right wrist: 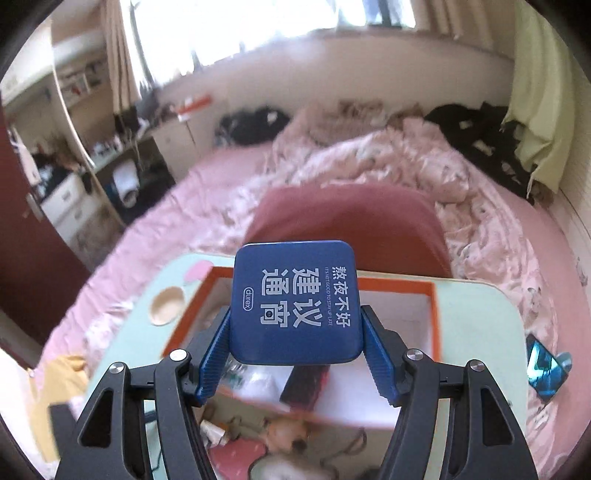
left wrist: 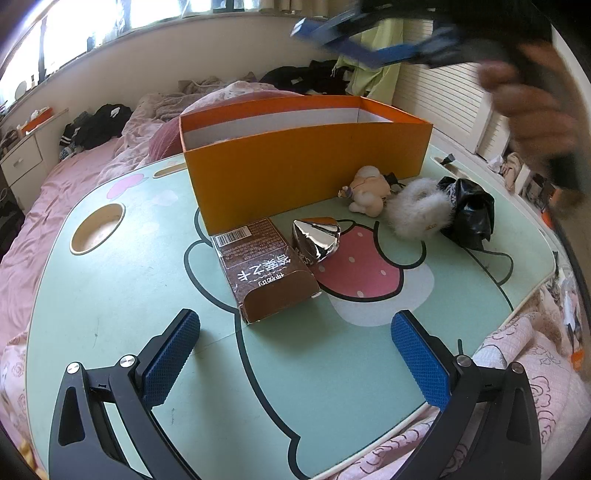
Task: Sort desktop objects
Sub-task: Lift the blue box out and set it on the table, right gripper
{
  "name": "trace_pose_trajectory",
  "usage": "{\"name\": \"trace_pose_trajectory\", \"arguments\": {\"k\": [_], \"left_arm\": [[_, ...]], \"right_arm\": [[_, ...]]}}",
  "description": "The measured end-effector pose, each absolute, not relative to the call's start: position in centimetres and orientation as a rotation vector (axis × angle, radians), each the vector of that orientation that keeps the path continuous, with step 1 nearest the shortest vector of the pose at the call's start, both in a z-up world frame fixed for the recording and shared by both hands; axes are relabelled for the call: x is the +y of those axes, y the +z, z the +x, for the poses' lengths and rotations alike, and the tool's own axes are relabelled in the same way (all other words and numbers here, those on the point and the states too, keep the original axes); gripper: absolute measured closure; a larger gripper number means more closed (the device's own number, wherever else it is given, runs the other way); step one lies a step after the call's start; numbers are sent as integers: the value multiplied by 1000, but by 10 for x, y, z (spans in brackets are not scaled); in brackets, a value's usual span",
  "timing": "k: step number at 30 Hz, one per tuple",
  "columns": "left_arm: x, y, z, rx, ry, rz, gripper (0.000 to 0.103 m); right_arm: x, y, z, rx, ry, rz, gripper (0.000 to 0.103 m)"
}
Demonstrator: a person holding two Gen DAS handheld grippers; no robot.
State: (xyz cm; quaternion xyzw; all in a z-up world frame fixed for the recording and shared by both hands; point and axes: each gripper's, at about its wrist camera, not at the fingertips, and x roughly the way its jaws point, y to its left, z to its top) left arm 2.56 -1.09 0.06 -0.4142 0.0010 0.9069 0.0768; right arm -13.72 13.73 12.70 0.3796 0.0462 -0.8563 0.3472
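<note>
Right tool pinching a blue tin by its two side edges, pads pressed flat against it, tin held level with white lettering up. Hanging in the air above the orange box, whose open top sits just beyond and below the tin. Seen from the left wrist view as a blurred blue shape high over the box, gripped from the right by a hand.

Left tool spread wide, nothing between the pads, hovering over the green bench near its front edge.

On the bench, just ahead of the left tool: brown carton lying flat, touching the box's front wall. Foil packet just beside the carton on its right. Further right, near the box: small plush toy, white fluffy band, black bag, the last two touching. Pink bed beyond the bench.
</note>
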Motion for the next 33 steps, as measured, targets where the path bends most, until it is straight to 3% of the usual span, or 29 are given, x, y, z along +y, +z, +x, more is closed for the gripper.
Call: {"name": "trace_pose_trajectory", "arguments": {"k": [13, 20, 24, 28, 33], "left_arm": [[-11, 0, 25, 3, 2717, -1240, 0], [-11, 0, 24, 3, 2716, -1239, 0], [-11, 0, 25, 3, 2716, -1240, 0], [-11, 0, 24, 3, 2716, -1240, 0], [-11, 0, 24, 3, 2716, -1240, 0]], "right_arm": [[230, 55, -99, -25, -2323, 1137, 37], [204, 35, -84, 92, -2306, 1128, 36], [197, 31, -69, 175, -2316, 1075, 28], [213, 38, -50, 155, -2336, 1004, 12], [241, 31, -21, 158, -2401, 983, 9]]}}
